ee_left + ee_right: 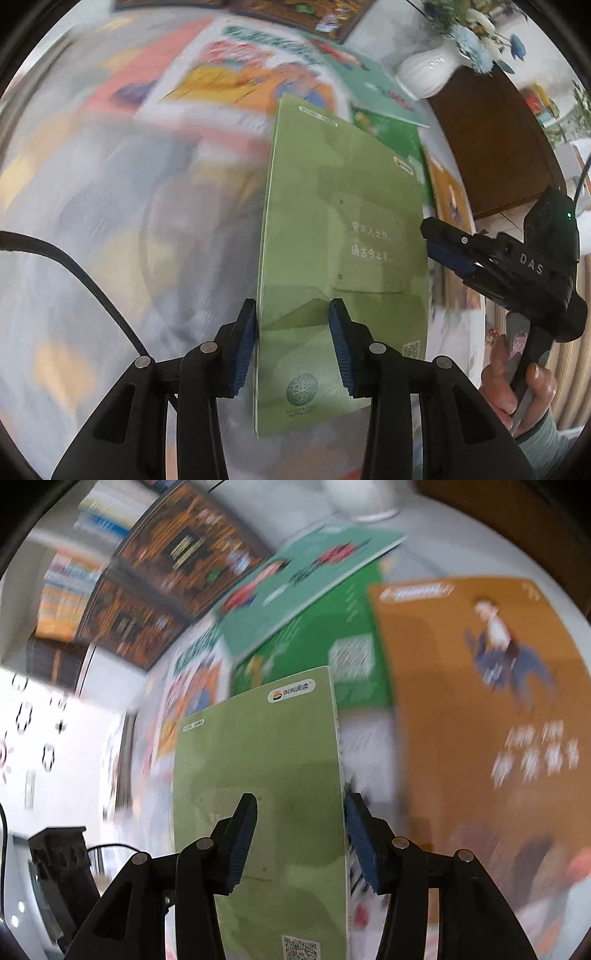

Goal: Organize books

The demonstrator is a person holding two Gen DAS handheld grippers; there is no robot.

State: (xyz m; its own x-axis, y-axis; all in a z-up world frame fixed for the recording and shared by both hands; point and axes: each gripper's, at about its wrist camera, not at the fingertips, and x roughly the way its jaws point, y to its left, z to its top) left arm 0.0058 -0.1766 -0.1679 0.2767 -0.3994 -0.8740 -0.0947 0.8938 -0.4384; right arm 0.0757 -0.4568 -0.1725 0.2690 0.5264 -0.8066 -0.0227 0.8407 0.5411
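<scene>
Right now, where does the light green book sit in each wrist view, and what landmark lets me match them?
Left wrist: the light green book fills the centre, rising from between the fingers of the left hand-held gripper.
Right wrist: centre and low, between the fingers of the right hand-held gripper.
Shared landmark: the orange book, just right of the green one in both views.

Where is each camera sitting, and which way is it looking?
Left wrist: rides the left gripper, looking down along it at the green book; the right gripper and right hand show too.
Right wrist: rides the right gripper, looking down at that book; that gripper shows.
Shared: the green book and the orange book.
</scene>
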